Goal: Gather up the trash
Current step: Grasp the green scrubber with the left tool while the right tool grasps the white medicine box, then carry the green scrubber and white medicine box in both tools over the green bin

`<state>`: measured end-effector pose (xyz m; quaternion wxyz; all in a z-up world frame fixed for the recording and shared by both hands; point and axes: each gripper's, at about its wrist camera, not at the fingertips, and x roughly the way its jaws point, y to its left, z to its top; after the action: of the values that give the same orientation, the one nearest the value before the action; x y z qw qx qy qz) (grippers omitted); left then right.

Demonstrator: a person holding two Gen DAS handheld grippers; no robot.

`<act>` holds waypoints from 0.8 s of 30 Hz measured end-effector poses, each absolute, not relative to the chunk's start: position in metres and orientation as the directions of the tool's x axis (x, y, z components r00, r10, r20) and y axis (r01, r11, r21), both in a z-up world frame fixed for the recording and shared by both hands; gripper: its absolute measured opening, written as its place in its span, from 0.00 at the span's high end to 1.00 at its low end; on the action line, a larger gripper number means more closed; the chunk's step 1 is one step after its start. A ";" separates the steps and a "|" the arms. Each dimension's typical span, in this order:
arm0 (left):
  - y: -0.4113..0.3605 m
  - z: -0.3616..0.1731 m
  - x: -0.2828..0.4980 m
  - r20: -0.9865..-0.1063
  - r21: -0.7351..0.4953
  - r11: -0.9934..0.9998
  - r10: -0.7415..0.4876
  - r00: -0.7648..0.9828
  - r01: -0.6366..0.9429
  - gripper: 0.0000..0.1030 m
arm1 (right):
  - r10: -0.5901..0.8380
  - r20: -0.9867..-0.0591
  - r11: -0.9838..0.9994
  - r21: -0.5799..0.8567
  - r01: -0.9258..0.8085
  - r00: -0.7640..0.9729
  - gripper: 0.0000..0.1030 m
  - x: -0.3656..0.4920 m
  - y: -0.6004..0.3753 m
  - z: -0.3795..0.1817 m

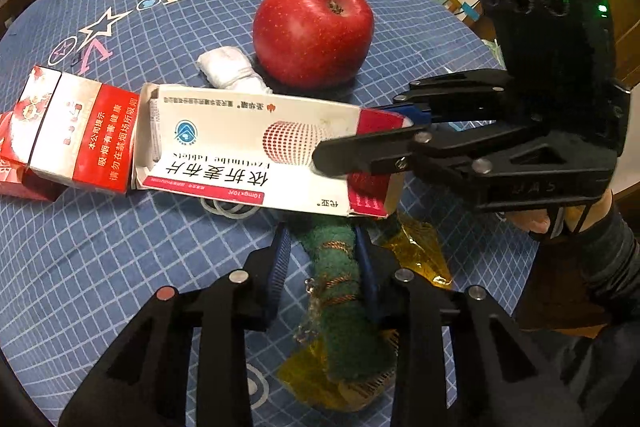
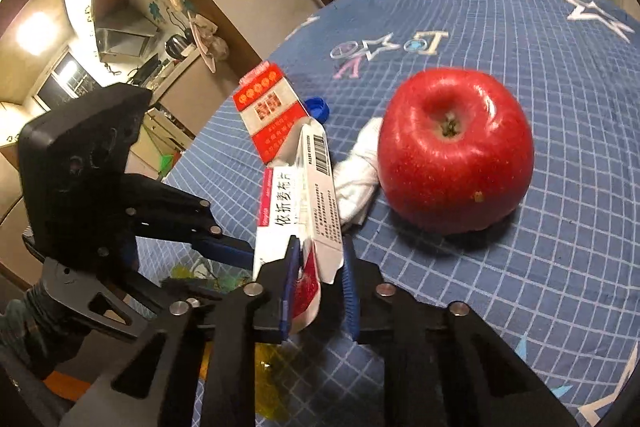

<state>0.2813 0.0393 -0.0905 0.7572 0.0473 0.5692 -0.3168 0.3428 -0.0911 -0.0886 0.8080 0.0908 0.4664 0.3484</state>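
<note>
A round table under a blue grid-patterned tablecloth [image 1: 168, 27] fills both views, with a dim kitchen at the upper left of the right wrist view only. In that view the right gripper [image 2: 318, 287] is clamped on the near end of a white-and-red tablet box [image 2: 298, 203], whose open flap sticks up between the blue pads. The left wrist view alone shows the left gripper [image 1: 322, 259] closed around a green scouring pad [image 1: 348, 291] wound with copper wire, lying on yellow cellophane [image 1: 420, 251] at lower centre. The flattened box spans mid-frame there, beside a red cigarette pack [image 1: 80, 139] at left. Beyond lie a white tissue wad [image 1: 228, 69] and a red apple [image 1: 314, 31]; a blue bottle cap [image 2: 318, 107] shows only from the right.
</note>
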 end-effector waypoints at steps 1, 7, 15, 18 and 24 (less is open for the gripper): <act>0.040 -0.089 0.280 -0.890 -0.281 0.798 -0.424 0.166 0.532 0.75 | 0.641 -0.683 0.747 0.453 -0.486 0.349 0.85 0.339 -0.091 -0.083; 0.052 -0.075 0.269 -0.865 -0.252 0.821 -0.429 0.261 0.512 0.82 | 0.562 -0.640 0.807 0.285 -0.518 0.524 0.86 0.300 -0.095 -0.044; 0.065 -0.050 0.245 -0.811 -0.165 0.884 -0.374 0.450 0.438 0.82 | 0.429 -0.548 0.890 0.120 -0.439 0.719 0.86 0.253 -0.112 -0.015; 0.071 -0.035 0.237 -0.767 -0.154 0.907 -0.360 0.532 0.392 0.82 | 0.389 -0.518 0.910 0.089 -0.405 0.761 0.86 0.235 -0.119 -0.011; 0.065 -0.008 0.215 -0.667 -0.145 0.941 -0.320 0.673 0.304 0.82 | 0.275 -0.467 0.953 0.017 -0.303 0.840 0.86 0.199 -0.133 -0.008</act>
<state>0.2149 0.0651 -0.0083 0.9144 -0.0109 0.3668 -0.1707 0.1987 -0.1335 -0.0078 0.9588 -0.0289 0.2390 0.1508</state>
